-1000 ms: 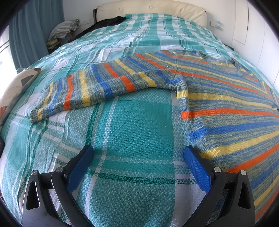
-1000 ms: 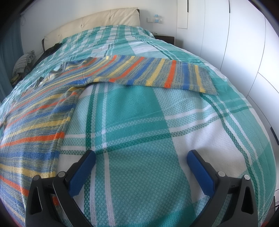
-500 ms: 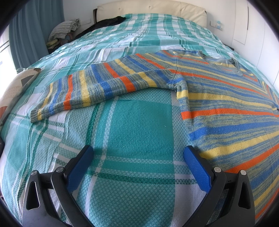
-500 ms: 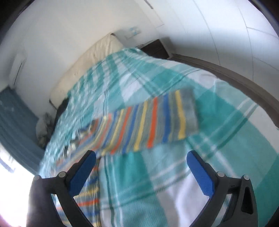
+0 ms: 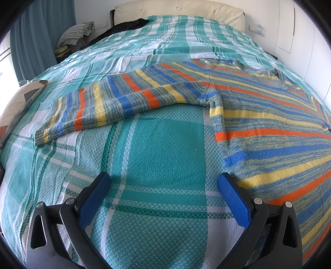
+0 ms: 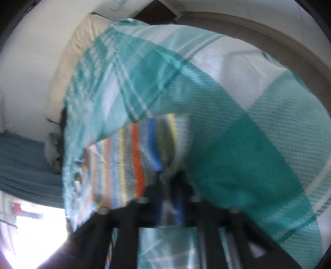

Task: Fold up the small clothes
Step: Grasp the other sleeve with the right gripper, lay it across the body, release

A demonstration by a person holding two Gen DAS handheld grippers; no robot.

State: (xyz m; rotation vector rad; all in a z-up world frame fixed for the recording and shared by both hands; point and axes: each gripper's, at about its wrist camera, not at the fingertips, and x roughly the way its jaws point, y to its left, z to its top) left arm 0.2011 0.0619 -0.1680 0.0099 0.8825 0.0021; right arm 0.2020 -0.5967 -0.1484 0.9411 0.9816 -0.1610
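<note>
Sweater (image 5: 238, 107) flat on bedspread (image 5: 161, 144), sleeve (image 5: 115, 103) stretched left, headboard (image 5: 178, 9) behind

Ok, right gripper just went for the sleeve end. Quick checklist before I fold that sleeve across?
1. Right gripper shut: ok; its jaws have just closed at the cuff of the right sleeve.
2. Cuff actually pinched: cannot tell, view is blurred.
3. Bedspread not caught too: cannot tell.
4. Left gripper open, holding nothing: ok.
5. Left sleeve flat on the bed: ok.
6. Sweater body spread flat: ok.
</note>
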